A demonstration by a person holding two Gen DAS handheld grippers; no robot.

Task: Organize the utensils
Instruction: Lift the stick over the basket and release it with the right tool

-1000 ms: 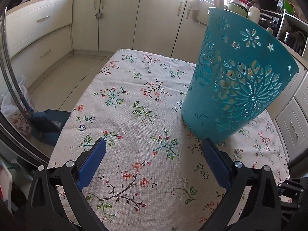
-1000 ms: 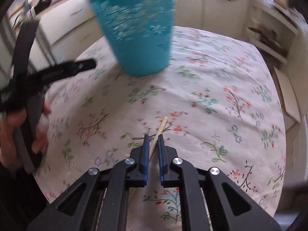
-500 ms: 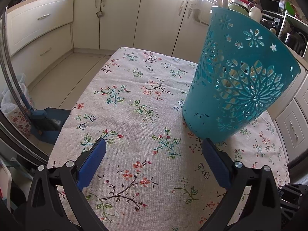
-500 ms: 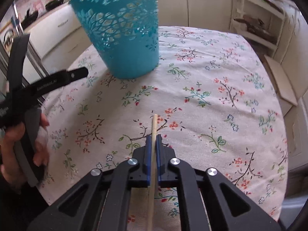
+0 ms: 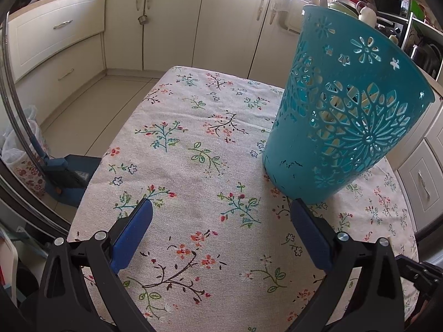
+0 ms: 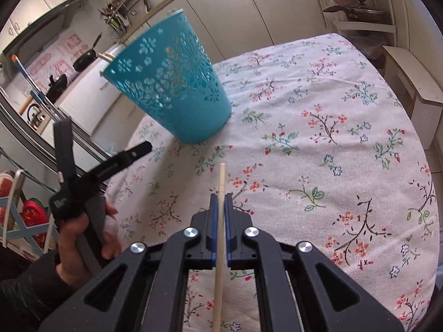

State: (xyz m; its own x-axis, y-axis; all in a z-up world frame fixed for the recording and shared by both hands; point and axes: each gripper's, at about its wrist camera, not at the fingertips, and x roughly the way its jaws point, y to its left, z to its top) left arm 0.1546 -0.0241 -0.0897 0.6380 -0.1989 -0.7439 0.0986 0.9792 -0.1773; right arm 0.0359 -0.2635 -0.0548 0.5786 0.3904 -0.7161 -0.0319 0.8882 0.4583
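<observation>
A teal perforated holder (image 5: 340, 127) stands on the floral tablecloth (image 5: 193, 149), just beyond my left gripper's right finger. Pale wooden utensils show through its holes and above its rim. My left gripper (image 5: 221, 215) is open and empty above the cloth. In the right wrist view the holder (image 6: 171, 88) is ahead and to the left. My right gripper (image 6: 221, 197) is shut on a wooden chopstick (image 6: 220, 221), held above the table with its tip pointing forward. The left gripper's body and the hand holding it (image 6: 83, 193) show at the left.
Cream kitchen cabinets (image 5: 193, 27) ring the table. A dish rack and appliances (image 5: 387, 2) stand behind the holder. A blue dustpan and broom (image 5: 63, 174) lie on the floor left of the table. A low white bench (image 6: 409, 80) stands at the table's far right.
My right gripper has lifted the chopstick off the cloth and risen, and the view has tilted up toward the holder. The left gripper has barely moved.
</observation>
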